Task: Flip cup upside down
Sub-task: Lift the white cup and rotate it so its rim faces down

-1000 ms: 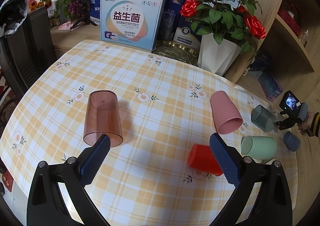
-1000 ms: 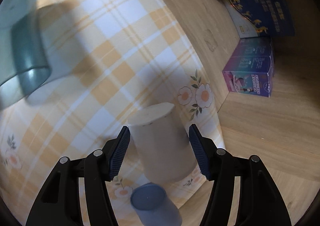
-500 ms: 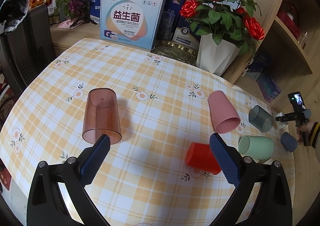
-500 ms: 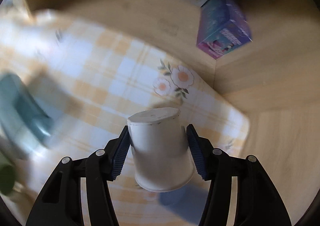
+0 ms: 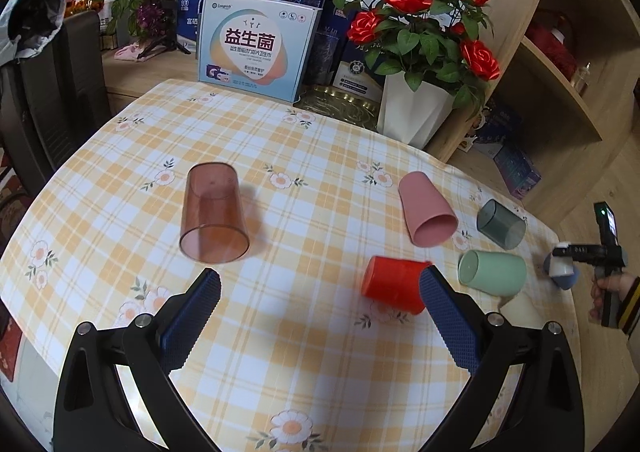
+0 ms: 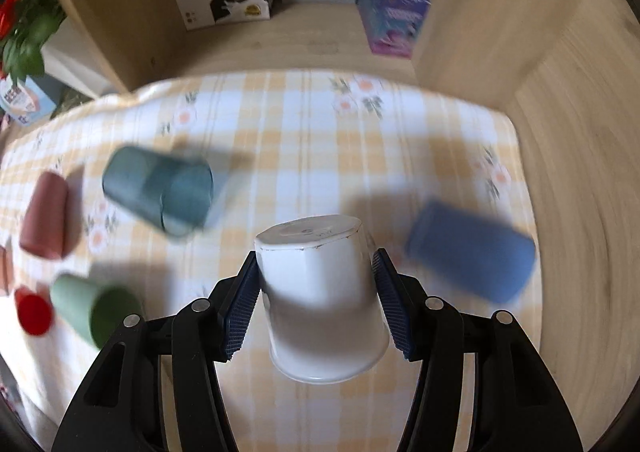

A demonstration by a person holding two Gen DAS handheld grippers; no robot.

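Observation:
My right gripper is shut on a white cup and holds it above the checked tablecloth, its base pointing away from me and slightly up. In the left wrist view the right gripper shows at the table's far right edge with the white cup in it. My left gripper is open and empty above the table's near side, with a red cup lying close to its right finger.
On the table lie or stand a clear brown cup, a pink cup, a dark teal cup, a mint green cup and a blue cup. A rose pot and boxes stand behind.
My right gripper closed on the white cup, lifted it off the table and swung round, so more of the table shows. The left gripper has barely moved.

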